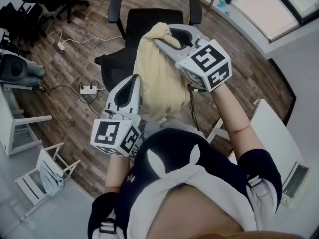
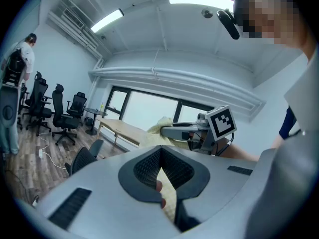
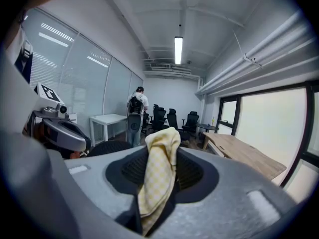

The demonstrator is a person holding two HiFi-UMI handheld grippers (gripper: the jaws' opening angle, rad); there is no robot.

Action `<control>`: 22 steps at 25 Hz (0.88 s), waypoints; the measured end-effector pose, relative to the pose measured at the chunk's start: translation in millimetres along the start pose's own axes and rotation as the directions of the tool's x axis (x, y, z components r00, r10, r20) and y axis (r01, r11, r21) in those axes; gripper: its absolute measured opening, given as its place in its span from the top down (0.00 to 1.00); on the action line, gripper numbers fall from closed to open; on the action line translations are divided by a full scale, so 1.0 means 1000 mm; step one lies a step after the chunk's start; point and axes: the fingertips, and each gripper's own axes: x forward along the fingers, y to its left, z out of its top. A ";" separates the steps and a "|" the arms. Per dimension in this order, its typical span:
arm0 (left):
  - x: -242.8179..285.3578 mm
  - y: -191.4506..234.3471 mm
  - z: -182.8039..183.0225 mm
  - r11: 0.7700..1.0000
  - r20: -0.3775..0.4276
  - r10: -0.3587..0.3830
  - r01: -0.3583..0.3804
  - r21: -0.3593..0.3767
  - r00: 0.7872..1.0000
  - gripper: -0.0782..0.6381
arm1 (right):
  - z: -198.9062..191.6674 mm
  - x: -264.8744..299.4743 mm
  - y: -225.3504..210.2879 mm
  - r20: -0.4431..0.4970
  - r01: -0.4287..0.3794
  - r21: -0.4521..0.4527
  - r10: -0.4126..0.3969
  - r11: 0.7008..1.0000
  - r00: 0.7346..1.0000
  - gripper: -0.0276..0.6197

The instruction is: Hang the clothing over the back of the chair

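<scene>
The yellow cloth [image 1: 158, 78] hangs stretched between both grippers over the black chair [image 1: 149, 18], hiding much of it in the head view; I cannot tell whether it touches the chair. The right gripper [image 1: 164, 36], above the chair, grasps the cloth's bunched top end, with fabric wedged between its jaws. The left gripper [image 1: 133, 83], on the person's side of the chair, is clenched on the cloth's lower edge.
</scene>
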 end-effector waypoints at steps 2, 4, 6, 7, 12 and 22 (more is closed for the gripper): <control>0.002 0.000 0.000 1.000 -0.003 -0.005 0.005 0.000 1.000 0.88 | -0.005 0.003 -0.003 -0.023 0.010 0.005 -0.010 1.000 1.000 0.73; 0.004 -0.002 0.000 1.000 -0.005 -0.012 0.012 -0.001 1.000 0.88 | -0.010 0.006 -0.005 -0.048 0.016 0.007 -0.015 1.000 0.999 0.73; 0.006 -0.002 0.000 1.000 -0.007 -0.015 0.015 -0.001 1.000 0.88 | -0.016 0.008 -0.006 -0.070 0.018 0.007 -0.018 1.000 0.997 0.72; 0.007 -0.002 -0.001 1.000 -0.007 -0.016 0.016 -0.001 1.000 0.88 | -0.019 0.009 -0.007 -0.081 0.019 0.008 -0.018 1.000 0.997 0.71; 0.010 -0.002 -0.002 1.000 -0.014 -0.016 0.016 0.000 1.000 0.88 | -0.034 0.012 -0.011 -0.129 0.019 0.019 -0.016 1.000 0.992 0.67; 0.009 0.001 -0.001 1.000 -0.019 -0.028 0.028 -0.003 0.999 0.88 | -0.049 0.017 -0.010 -0.189 0.032 0.039 -0.024 0.999 0.982 0.58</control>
